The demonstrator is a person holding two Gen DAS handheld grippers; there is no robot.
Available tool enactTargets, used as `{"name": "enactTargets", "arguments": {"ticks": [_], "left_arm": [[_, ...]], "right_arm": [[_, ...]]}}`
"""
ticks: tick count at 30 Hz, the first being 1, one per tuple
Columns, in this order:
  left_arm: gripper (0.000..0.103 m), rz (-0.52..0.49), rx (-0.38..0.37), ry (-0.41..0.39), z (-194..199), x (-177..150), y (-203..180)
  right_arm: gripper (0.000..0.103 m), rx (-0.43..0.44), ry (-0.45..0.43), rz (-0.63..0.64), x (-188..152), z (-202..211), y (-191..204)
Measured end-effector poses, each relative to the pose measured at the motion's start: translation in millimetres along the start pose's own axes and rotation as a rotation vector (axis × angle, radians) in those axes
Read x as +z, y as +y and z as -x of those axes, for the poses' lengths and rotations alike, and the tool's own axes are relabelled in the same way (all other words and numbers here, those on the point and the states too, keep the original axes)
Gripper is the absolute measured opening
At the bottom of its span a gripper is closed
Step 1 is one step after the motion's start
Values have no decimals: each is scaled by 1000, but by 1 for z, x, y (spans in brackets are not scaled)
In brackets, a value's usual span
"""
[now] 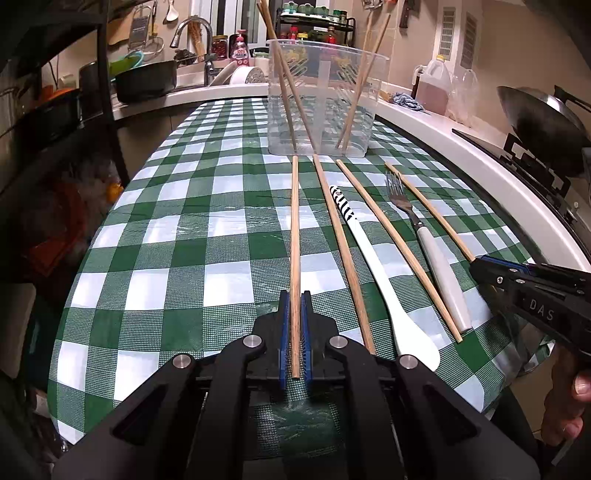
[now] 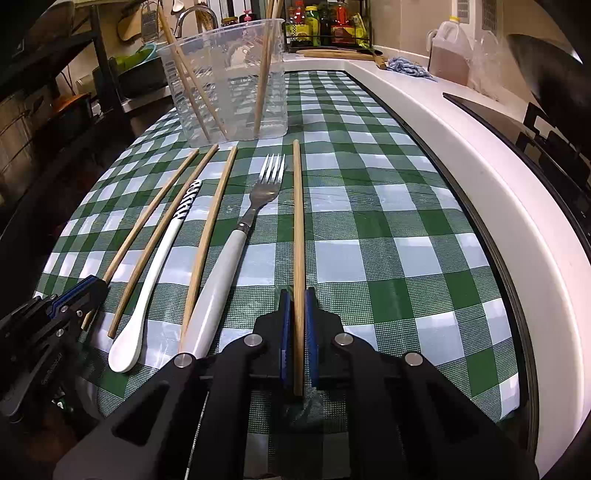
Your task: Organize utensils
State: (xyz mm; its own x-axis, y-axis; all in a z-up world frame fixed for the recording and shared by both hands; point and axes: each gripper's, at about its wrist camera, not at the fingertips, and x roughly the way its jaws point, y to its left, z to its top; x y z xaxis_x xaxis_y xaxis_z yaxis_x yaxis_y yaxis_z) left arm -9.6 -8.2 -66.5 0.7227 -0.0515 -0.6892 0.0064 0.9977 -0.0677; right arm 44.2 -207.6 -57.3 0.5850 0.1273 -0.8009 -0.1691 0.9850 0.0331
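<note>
My left gripper (image 1: pixel 294 295) is shut on the leftmost wooden chopstick (image 1: pixel 294 229), which points toward the clear plastic holder (image 1: pixel 321 99) at the far end. My right gripper (image 2: pixel 298 293) is shut on the rightmost chopstick (image 2: pixel 297 206); it also shows in the left wrist view (image 1: pixel 476 260). Between them on the checked tablecloth lie two more chopsticks (image 1: pixel 341 243) (image 1: pixel 395 243), a white spoon (image 1: pixel 384 280) with a striped handle and a fork (image 1: pixel 421 229) with a white handle. The holder has several chopsticks (image 1: pixel 286 92) standing in it.
A white counter edge (image 1: pixel 461 136) runs along the right, with a wok (image 1: pixel 543 122) on a stove and an oil jug (image 1: pixel 436 88). A sink with a faucet (image 1: pixel 192 33) and a black pan (image 1: pixel 147 79) is at the back left. A dark shelf (image 1: pixel 103 74) stands left.
</note>
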Motion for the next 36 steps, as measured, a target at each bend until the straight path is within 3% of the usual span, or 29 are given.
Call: {"name": "enactTargets", "arguments": {"ticks": [2, 13, 36], "left_arm": [[6, -10, 3, -4, 0, 0, -1], [6, -8, 10, -9, 1, -1, 3], [6, -26, 23, -20, 1, -2, -1]], "right_arm": [[6, 3, 0, -1, 0, 0, 0], [6, -10, 9, -70, 1, 0, -13], [6, -9, 8, -50, 2, -1, -10]]}}
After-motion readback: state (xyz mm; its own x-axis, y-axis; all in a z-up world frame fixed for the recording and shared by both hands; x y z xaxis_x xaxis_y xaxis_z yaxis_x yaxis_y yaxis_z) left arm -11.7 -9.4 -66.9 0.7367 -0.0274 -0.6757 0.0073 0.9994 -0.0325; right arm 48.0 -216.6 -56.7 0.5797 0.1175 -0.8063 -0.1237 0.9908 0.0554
